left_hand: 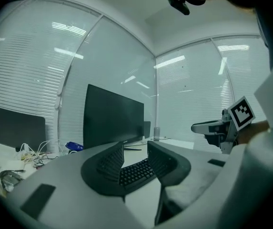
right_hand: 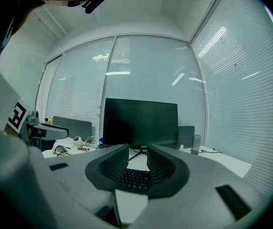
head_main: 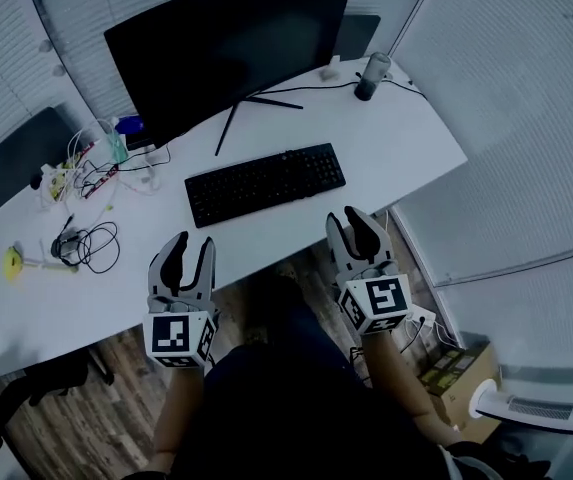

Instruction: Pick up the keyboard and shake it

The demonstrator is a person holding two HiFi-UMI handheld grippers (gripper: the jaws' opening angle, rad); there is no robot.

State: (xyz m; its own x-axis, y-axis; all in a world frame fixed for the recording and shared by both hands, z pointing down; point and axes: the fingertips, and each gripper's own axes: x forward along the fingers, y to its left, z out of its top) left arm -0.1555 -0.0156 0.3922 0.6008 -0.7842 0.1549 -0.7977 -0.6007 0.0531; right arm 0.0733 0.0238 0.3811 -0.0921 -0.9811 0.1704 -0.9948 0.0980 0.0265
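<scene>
A black keyboard [head_main: 264, 182] lies flat on the white desk [head_main: 406, 143], in front of the monitor. My left gripper [head_main: 188, 248] hovers at the desk's near edge, short of the keyboard's left end, open with nothing between its fingers. My right gripper [head_main: 358, 220] hangs just off the near edge by the keyboard's right end, also open and empty. In the left gripper view the keyboard [left_hand: 135, 171] shows beyond the parted jaws of the left gripper [left_hand: 135, 147]. The right gripper view shows the keyboard [right_hand: 135, 178] past the spread jaws of the right gripper [right_hand: 137, 149].
A large black monitor [head_main: 228, 43] stands behind the keyboard. Tangled cables [head_main: 86, 243] and small items sit at the desk's left, and a dark cylinder [head_main: 371, 76] stands at the back right. A cardboard box [head_main: 461, 378] rests on the floor at the right.
</scene>
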